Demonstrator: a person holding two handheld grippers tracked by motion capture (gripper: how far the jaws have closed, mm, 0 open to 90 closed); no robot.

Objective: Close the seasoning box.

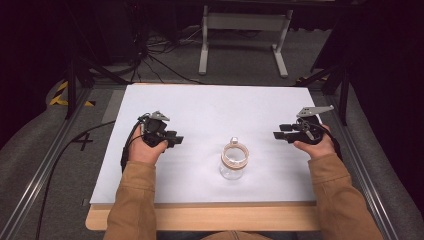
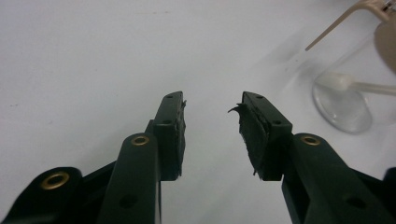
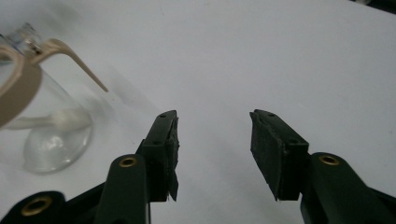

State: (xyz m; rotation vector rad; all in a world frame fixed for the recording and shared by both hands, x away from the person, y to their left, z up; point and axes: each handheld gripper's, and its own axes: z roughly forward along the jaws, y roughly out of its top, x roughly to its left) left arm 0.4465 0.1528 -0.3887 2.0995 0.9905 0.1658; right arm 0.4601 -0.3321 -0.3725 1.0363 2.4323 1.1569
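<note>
1. Clear glass jar [image 1: 233, 162] standing upright on the white table [image 1: 200, 105], near the middle and toward the near edge, between the two hands.
2. Beige hinged lid [image 1: 235, 152] with a wire clasp sitting on the jar's mouth; impossible to tell from above whether latched. In the left gripper view the beige bail arm [image 2: 336, 23] sticking out from the jar [image 2: 345, 100], upper right.
3. Something pale and spoon-like [image 3: 56, 119] lying inside the jar [image 3: 51, 135]; too blurred to name with certainty.
4. Left gripper [image 1: 172, 138] held to the left of the jar, well apart from it, pointing right toward it. Jaws parted about halfway, nothing between them, bare table beyond the pads [image 2: 175, 135].
5. Right gripper [image 1: 280, 135] held to the right of the jar, also well apart, pointing left. Jaws spread wide, empty, with bare table showing past the pads [image 3: 271, 154].
6. Judged progress: jar set down and let go, both grippers free of it. Either a finished placement or a pause ahead of a fresh grasp; no telling which.
7. Left to do, if anything: closing in on the jar from both sides, one side steadying the glass, the other working the clasp.
</note>
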